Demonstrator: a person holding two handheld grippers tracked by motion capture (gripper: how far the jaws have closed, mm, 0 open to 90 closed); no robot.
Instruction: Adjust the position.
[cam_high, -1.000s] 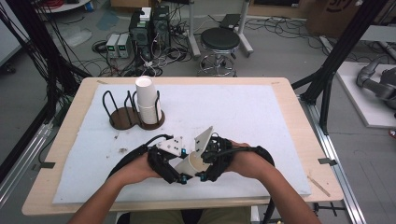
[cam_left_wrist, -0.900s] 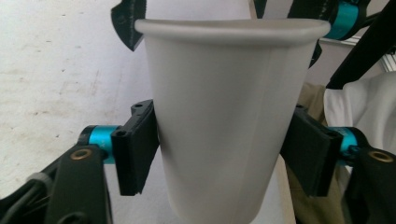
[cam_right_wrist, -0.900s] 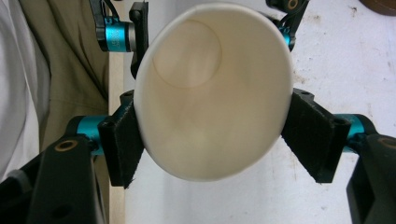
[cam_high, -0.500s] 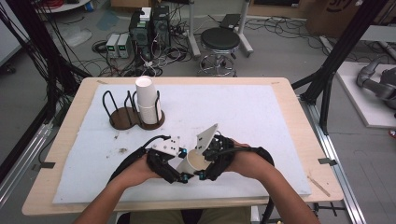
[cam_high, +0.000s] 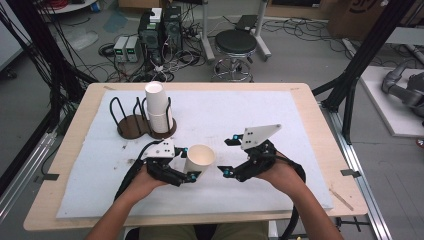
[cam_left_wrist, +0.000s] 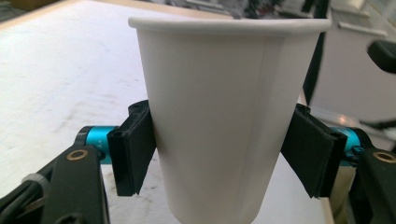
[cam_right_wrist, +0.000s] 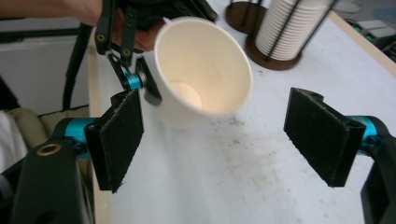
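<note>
A white paper cup (cam_high: 201, 156) hangs above the white mat, its mouth tipped toward the right. My left gripper (cam_high: 187, 163) is shut on its lower wall. In the left gripper view both black pads (cam_left_wrist: 133, 154) press the sides of the cup (cam_left_wrist: 219, 107). My right gripper (cam_high: 228, 156) stands open just right of the cup, apart from it. In the right gripper view its jaws (cam_right_wrist: 219, 140) are spread wide with nothing between them, and the cup (cam_right_wrist: 201, 70) faces it, its inside showing, with the left gripper (cam_right_wrist: 140, 86) on it.
A stack of white cups (cam_high: 157, 107) stands in a black wire holder at the back left, beside a second round holder base (cam_high: 131, 126). The white mat (cam_high: 250, 110) covers most of the wooden table (cam_high: 75, 130). The same stack (cam_right_wrist: 289, 28) appears in the right gripper view.
My right gripper has let go near the cup, opened, and drawn away to the right. The cup stays in the left gripper.
</note>
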